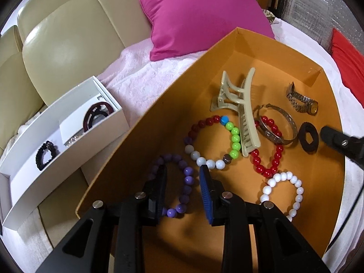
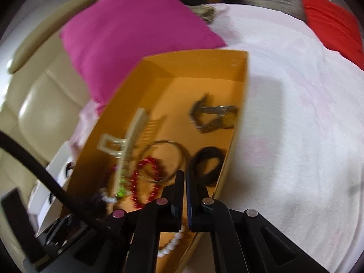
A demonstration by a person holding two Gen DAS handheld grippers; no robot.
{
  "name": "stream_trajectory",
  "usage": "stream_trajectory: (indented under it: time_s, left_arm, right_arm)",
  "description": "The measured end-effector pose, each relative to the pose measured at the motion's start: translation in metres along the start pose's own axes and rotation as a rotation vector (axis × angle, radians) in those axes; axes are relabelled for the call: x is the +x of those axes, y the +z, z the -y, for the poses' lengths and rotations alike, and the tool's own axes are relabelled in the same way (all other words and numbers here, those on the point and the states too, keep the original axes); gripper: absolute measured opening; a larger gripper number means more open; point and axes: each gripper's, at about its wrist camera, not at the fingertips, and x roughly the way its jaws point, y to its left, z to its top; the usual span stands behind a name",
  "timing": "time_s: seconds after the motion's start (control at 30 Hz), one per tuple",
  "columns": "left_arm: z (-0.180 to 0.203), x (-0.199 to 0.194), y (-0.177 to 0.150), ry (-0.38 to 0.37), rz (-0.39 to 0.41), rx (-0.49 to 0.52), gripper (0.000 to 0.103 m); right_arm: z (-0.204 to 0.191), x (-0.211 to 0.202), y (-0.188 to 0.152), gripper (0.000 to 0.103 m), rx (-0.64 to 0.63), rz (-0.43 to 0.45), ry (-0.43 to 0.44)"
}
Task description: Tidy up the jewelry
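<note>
The left gripper (image 1: 183, 175) is held with its jaws parted, nothing pressed between them, while the right gripper (image 2: 184, 178) is seen with its jaws brought together on nothing; no earlier motion is told here.

The largest thing in play is the orange box (image 1: 145, 122), set on a pale pink blanket (image 1: 136, 79) beside a magenta cushion (image 1: 195, 13). To its left a white organizer tray (image 1: 68, 150) is placed, in which a black scrunchie (image 1: 45, 154) and a dark hair clip (image 1: 95, 116) are already lodged. Inside the box a beige claw clip (image 1: 243, 113) lies over a multicolour bead bracelet (image 1: 213, 141); a red bead bracelet (image 1: 270, 150), a metal bangle (image 1: 279, 125), a wristwatch (image 1: 302, 102), a black hair tie (image 1: 308, 137) and a white bead bracelet (image 1: 284, 191) are spread to the right.

The step in hand is judged to be the picking of the purple bead bracelet (image 1: 182, 182), most of the sorting being left undone. Its far arc lies between the left jaws, one strand hidden behind the left finger. A short descent and a closing on the beads is called for, then a carry to the tray. The black hair tie lies just beyond the right jaws.
</note>
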Motion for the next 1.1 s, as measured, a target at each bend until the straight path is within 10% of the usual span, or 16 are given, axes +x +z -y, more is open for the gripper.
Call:
stream_trajectory:
  time_s: [0.37, 0.5, 0.6, 0.7, 0.83, 1.1]
  left_arm:
    - [0.001, -0.008, 0.001, -0.017, 0.021, -0.002, 0.031]
    - [0.001, -0.011, 0.001, -0.026, 0.028, -0.004, 0.031]
    - [0.003, -0.011, 0.001, -0.031, 0.028, 0.000, 0.031]
    - [0.004, -0.012, 0.001, -0.035, 0.029, 0.003, 0.031]
    - [0.005, -0.011, 0.002, -0.040, 0.027, 0.005, 0.031]
    - [0.001, -0.011, 0.003, -0.052, 0.030, -0.010, 0.031]
  right_arm:
    - [0.029, -0.035, 0.012, 0.024, 0.120, 0.114, 0.019]
    - [0.040, -0.036, 0.014, 0.068, 0.183, 0.126, -0.031]
    - [0.044, -0.025, 0.019, 0.063, 0.200, 0.115, -0.055]
    - [0.046, -0.004, 0.024, 0.032, 0.204, 0.035, -0.076]
    - [0.043, 0.007, 0.024, 0.017, 0.215, 0.019, -0.093]
    - [0.028, -0.007, 0.011, 0.013, 0.185, 0.029, -0.192]
